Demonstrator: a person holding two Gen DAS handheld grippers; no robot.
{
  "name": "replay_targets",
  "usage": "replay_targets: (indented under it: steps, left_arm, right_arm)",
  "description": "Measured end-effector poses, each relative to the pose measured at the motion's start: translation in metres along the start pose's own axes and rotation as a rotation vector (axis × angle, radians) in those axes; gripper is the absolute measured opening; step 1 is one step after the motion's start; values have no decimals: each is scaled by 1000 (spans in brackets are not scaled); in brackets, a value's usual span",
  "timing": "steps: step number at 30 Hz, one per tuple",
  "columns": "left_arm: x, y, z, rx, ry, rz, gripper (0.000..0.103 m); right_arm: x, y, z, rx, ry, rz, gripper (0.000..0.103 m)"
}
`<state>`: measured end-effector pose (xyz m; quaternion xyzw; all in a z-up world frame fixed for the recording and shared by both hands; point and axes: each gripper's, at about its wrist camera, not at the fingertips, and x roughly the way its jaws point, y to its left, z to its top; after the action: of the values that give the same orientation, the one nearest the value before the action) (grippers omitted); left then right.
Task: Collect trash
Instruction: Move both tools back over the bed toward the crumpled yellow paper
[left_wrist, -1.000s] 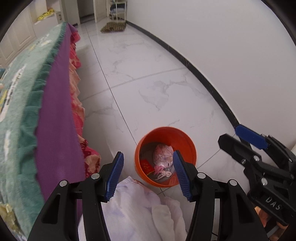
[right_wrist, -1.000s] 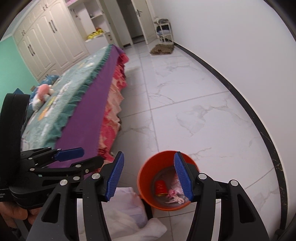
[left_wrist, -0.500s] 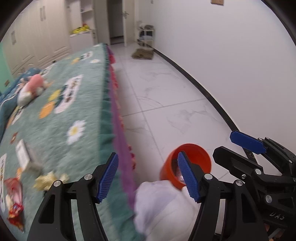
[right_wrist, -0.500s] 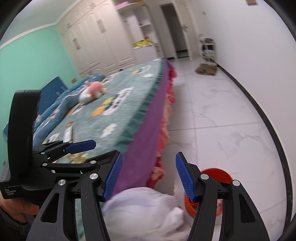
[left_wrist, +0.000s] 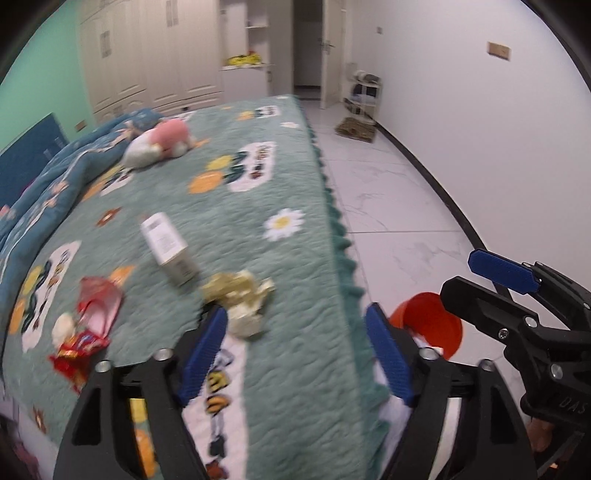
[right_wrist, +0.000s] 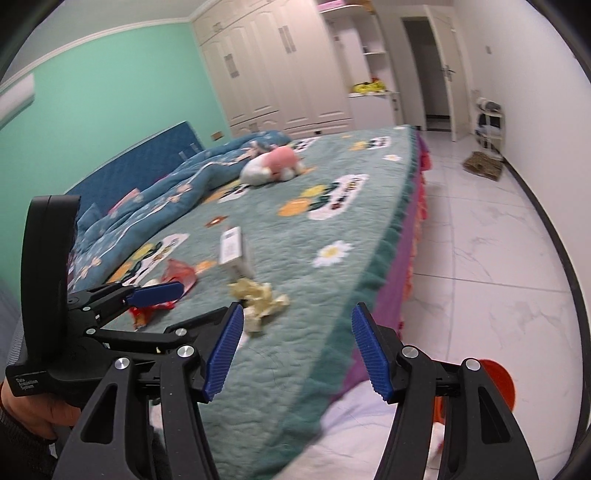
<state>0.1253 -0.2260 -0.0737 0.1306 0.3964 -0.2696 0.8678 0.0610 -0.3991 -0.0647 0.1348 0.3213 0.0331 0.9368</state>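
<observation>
On the green bedspread (left_wrist: 295, 280) lie a crumpled yellowish wrapper (left_wrist: 240, 295), a small white box (left_wrist: 168, 249) and red snack wrappers (left_wrist: 92, 317). They also show in the right wrist view: wrapper (right_wrist: 260, 299), box (right_wrist: 232, 249), red wrappers (right_wrist: 173, 280). The orange bin (left_wrist: 428, 325) stands on the floor beside the bed, also in the right wrist view (right_wrist: 496, 376). My left gripper (left_wrist: 295, 354) is open and empty, just short of the crumpled wrapper. My right gripper (right_wrist: 297, 347) is open and empty over the bed edge.
A pink and white plush toy (left_wrist: 159, 142) and a blue quilt (right_wrist: 184, 181) lie further up the bed. A white cloth (right_wrist: 354, 435) lies on the floor by the bin. White tiled floor (left_wrist: 388, 199) runs along the wall to a brown mat (left_wrist: 356, 129).
Both grippers have swung up and left from the bin on the floor to over the bed. The trash on the bedspread has come into view. Both stay open.
</observation>
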Motion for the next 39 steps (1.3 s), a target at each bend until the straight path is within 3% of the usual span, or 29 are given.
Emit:
replay_targets:
  steps: [13,20,26,39]
  left_arm:
    - [-34,79,-41,-122,-15,97,84]
    - [-26,115,-57,-194,21,118,85]
    - [-9,132,-62,-236,58,112,85]
    - [38,133,-50,-215,125,63,85]
  right_arm:
    - [36,88,9,-142,52,92,68]
    - [62,112,8,-183,99,111,68]
    - [89,116,8,-190,138,105,68]
    - [150,92,10,-162,215,49,68]
